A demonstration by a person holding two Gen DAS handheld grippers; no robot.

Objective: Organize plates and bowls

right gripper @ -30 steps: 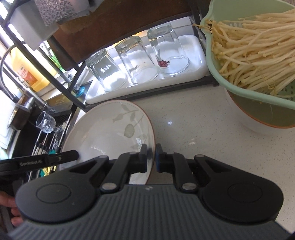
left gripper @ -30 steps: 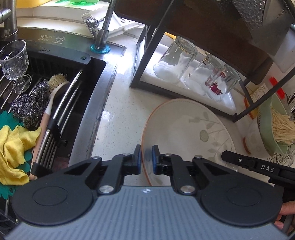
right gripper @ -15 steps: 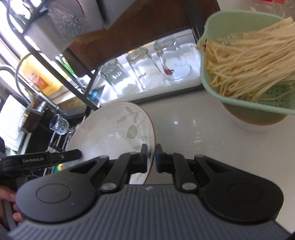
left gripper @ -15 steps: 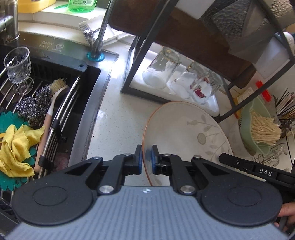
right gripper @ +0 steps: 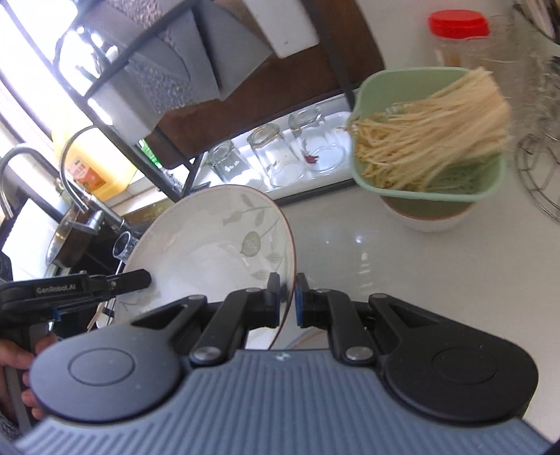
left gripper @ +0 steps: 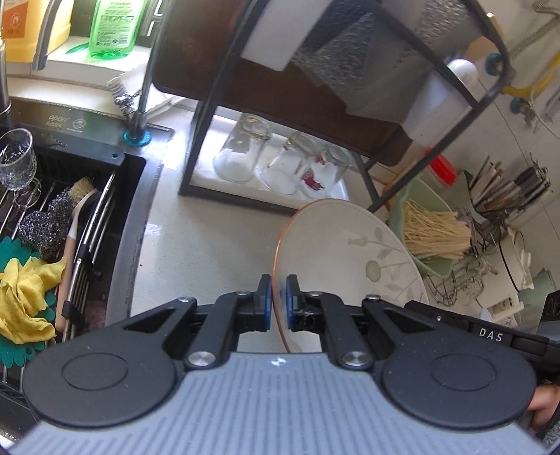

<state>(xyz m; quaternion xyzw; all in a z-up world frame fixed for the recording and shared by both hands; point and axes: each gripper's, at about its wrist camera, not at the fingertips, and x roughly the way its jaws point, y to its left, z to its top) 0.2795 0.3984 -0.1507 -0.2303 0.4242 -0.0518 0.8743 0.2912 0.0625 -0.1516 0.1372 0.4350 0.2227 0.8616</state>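
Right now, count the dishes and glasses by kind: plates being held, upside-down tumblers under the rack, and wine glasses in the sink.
Leaf-patterned plate: 1
Upside-down tumblers: 3
Wine glass: 1
Total: 5

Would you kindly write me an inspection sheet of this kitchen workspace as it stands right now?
Surface: pale speckled countertop, bare between the sink and the rack.
Job's things: white leaf-patterned plate, held by its rim on both sides, tilted above the counter.
Clutter: green colander of pale sprouts sitting in a white bowl; three upturned glasses on the white tray under the rack; red-lidded jar.
Grippers: left gripper and right gripper each have jaws shut on the plate's rim.
Cables: nothing seen.
Surroundings: black sink holding a wine glass, scourers, brush and yellow cloth; green bottle behind.
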